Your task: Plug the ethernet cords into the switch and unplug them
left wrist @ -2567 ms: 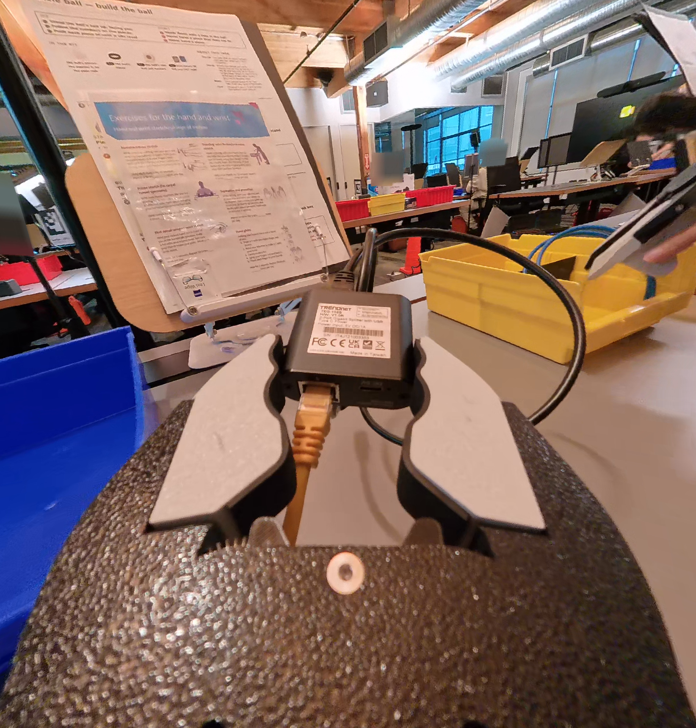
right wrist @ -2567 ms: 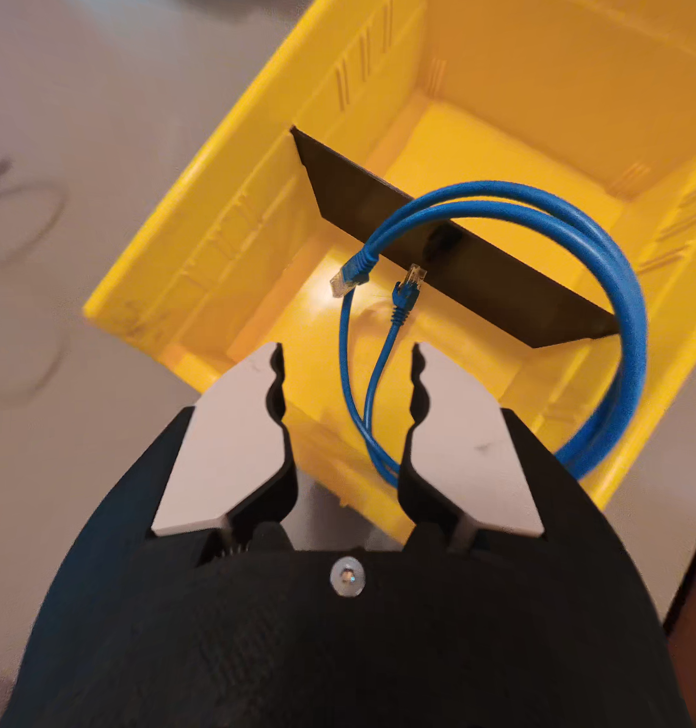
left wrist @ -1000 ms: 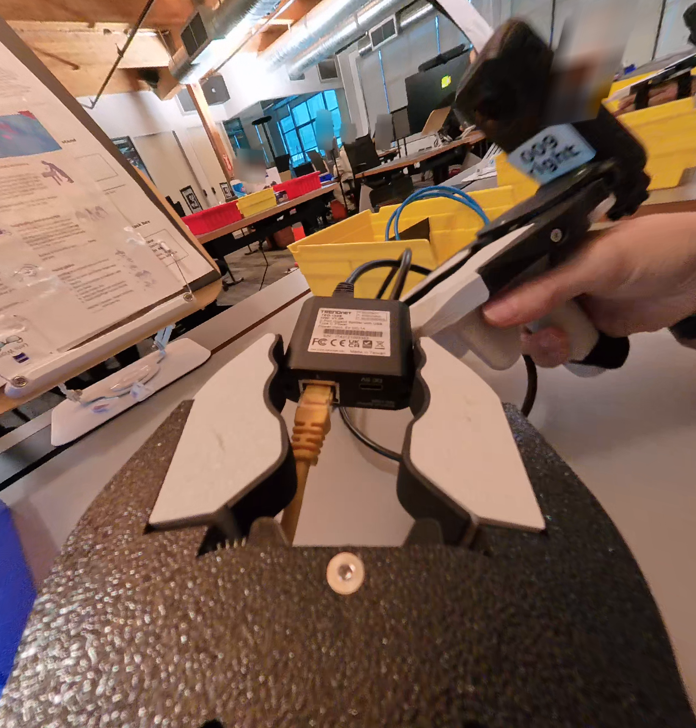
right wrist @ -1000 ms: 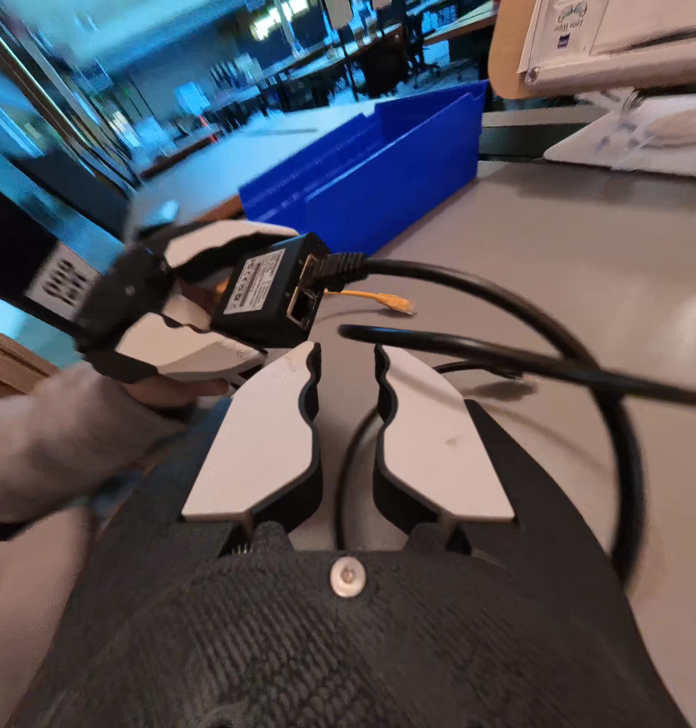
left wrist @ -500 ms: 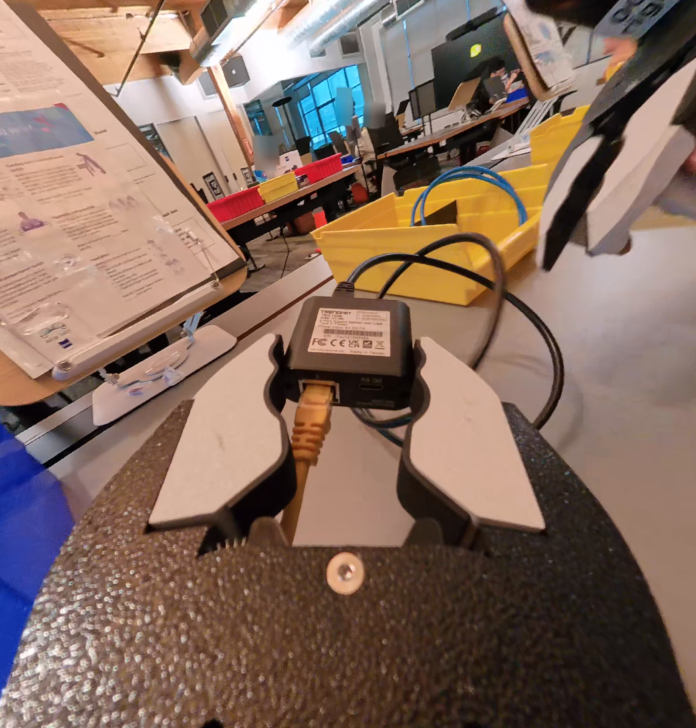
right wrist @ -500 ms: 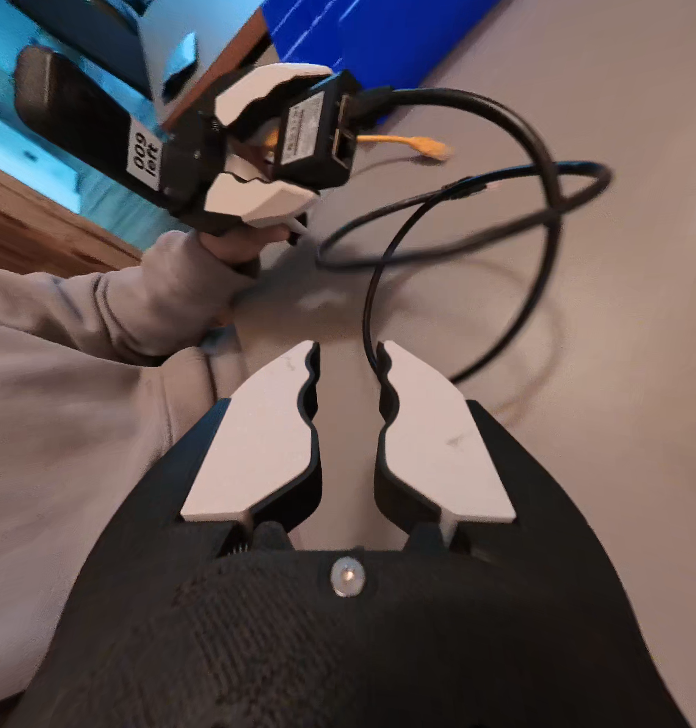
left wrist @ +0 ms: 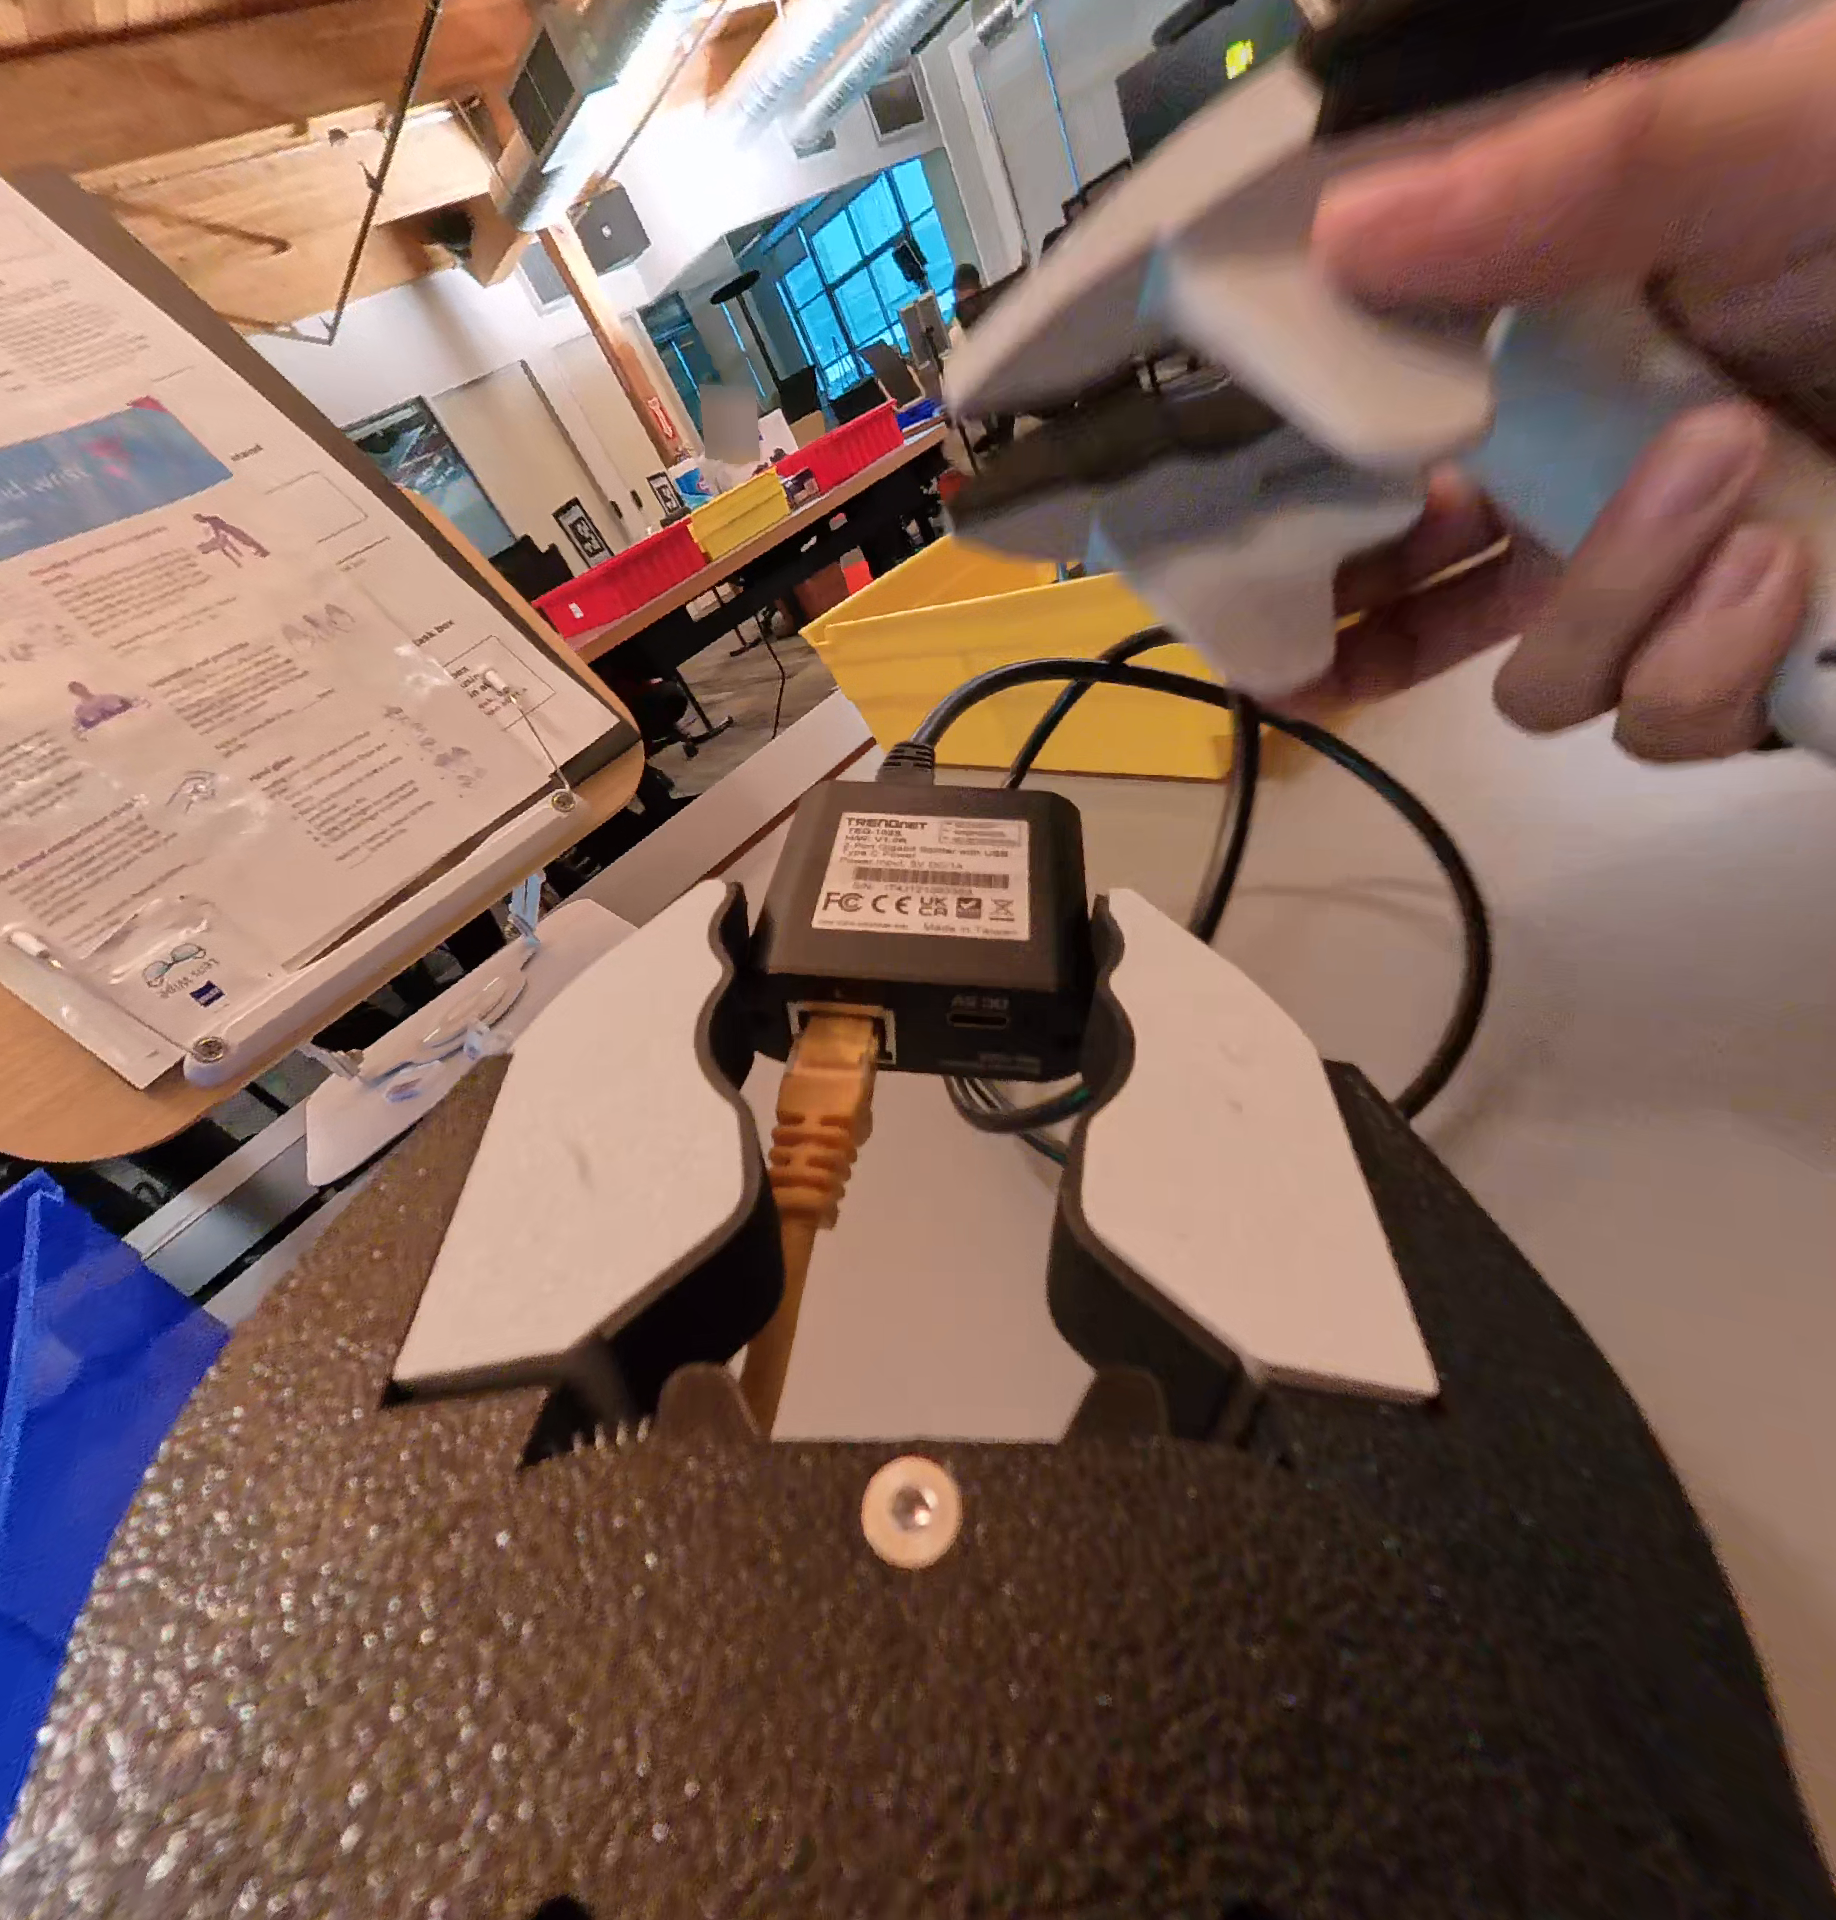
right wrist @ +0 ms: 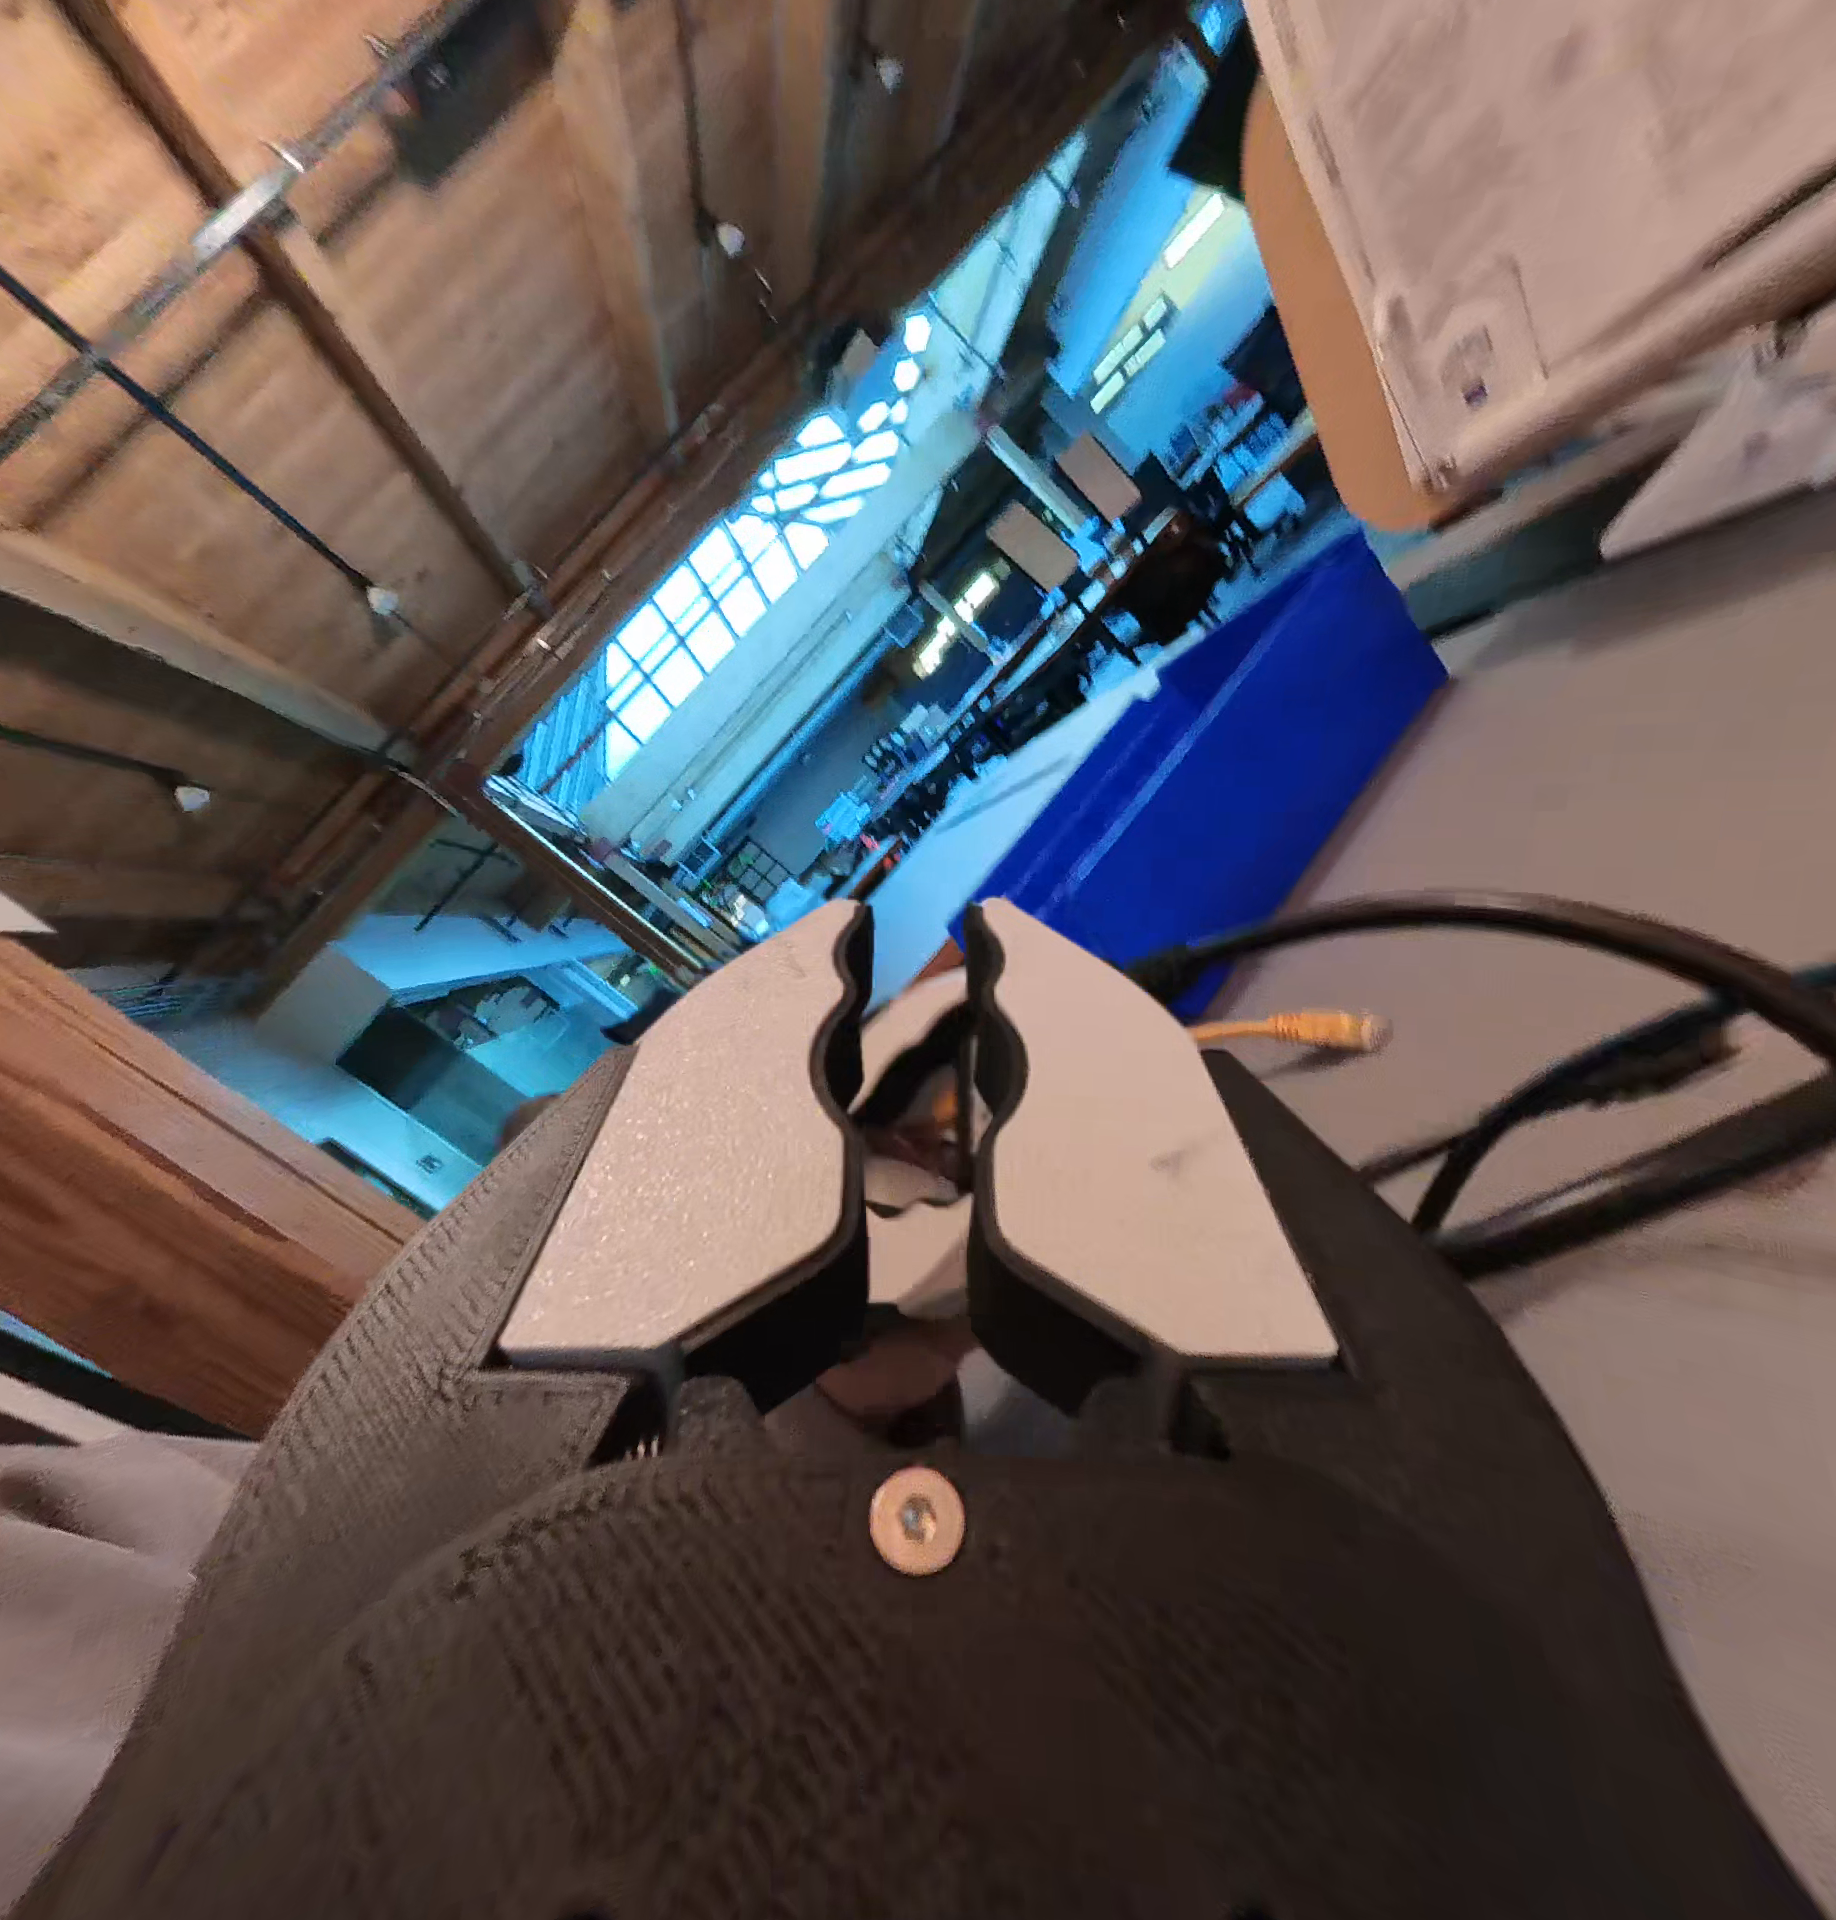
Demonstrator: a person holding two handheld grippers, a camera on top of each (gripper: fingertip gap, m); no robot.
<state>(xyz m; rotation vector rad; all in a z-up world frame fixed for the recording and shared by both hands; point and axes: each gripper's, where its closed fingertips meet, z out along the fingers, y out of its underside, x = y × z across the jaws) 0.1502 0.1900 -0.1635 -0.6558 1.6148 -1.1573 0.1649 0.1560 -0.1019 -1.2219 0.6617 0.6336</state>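
Grey bench point(left wrist: 1672, 1039) surface lies bare right of the left gripper point(left wrist: 919, 997), which clamps the black switch point(left wrist: 924, 899); an orange ethernet cord point(left wrist: 820, 1132) sits plugged in. Right gripper point(right wrist: 916, 935) hovers above, nearly closed, empty. Yellow bin point(left wrist: 997, 665) contents hidden.

Daylight coming through far windows point(right wrist: 727, 613); right gripper point(left wrist: 1153, 488) blurring heavily in left view; wide-angle edges bending; right view smearing.
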